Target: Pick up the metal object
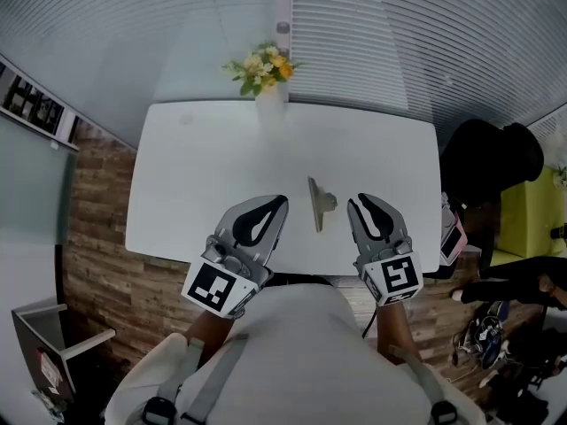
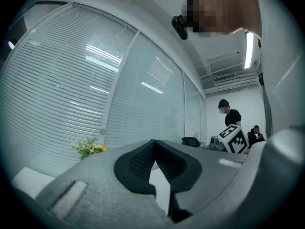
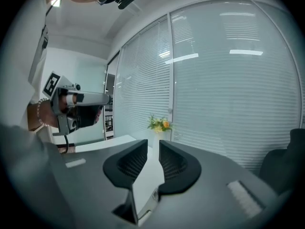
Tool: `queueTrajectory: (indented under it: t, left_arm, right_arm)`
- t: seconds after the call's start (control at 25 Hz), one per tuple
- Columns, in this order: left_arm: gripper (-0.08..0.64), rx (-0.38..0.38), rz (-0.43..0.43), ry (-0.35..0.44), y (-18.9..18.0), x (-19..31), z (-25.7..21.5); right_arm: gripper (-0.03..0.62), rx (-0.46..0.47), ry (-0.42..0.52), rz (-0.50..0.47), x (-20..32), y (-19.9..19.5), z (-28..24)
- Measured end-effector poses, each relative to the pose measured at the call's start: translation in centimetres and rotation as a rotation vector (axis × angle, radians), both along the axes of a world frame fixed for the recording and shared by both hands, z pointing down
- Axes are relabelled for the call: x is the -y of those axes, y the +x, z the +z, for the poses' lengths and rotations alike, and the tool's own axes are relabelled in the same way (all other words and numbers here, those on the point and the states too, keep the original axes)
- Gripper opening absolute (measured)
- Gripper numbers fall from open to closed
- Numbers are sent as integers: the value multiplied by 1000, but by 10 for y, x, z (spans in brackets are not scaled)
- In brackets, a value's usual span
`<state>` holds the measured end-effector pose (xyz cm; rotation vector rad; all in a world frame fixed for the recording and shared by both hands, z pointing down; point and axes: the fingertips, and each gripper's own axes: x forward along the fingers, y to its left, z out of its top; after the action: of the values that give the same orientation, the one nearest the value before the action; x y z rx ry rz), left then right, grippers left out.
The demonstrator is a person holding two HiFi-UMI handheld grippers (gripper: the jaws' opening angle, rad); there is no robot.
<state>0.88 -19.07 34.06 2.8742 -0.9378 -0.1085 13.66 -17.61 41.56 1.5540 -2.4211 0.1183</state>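
Note:
The metal object (image 1: 318, 204), a flat grey strip with a rounded lobe on its right side, lies on the white table (image 1: 204, 166) near the front edge. My left gripper (image 1: 281, 202) hovers just left of it, its jaws meeting at the tips with nothing in them; the left gripper view shows the same closed tips (image 2: 153, 142). To the right of the object my right gripper (image 1: 361, 202) is held open. Only white tabletop shows in the gap between its pads (image 3: 153, 144). Neither gripper touches the object.
A vase of yellow and white flowers (image 1: 266, 76) stands at the table's far edge, in front of windows with blinds. A person in black (image 1: 487, 162) is beyond the table's right end. A dark chair (image 3: 293, 151) is off to the right.

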Motion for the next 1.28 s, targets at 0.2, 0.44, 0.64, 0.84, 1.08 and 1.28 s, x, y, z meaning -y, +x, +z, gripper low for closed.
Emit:
queueTrajectory:
  t: [0.2,0.44,0.64,0.84,1.08,1.28]
  left_arm:
    - [3,-6,-7,-3,3,1,2]
    - [3,-1,-13,-19,3,3,7]
    - [3,-2,-20,-19,5,8,10]
    - [3,5,-26,-28,5,12,13]
    - [3,5,-35,-31,2,19,12]
    - [3,7,-42,-38,0,22,13]
  right_arm:
    - [84,7,-57,-13,3,7,48]
    - [94,15,-126,4,10,15,103]
    - [103,23,-196,32,17,25,151]
    - [109,14,-250,32,22,28,186]
    - [109,30,-340,33,28,32,229]
    - [109,42,-393,37,35,35,258]
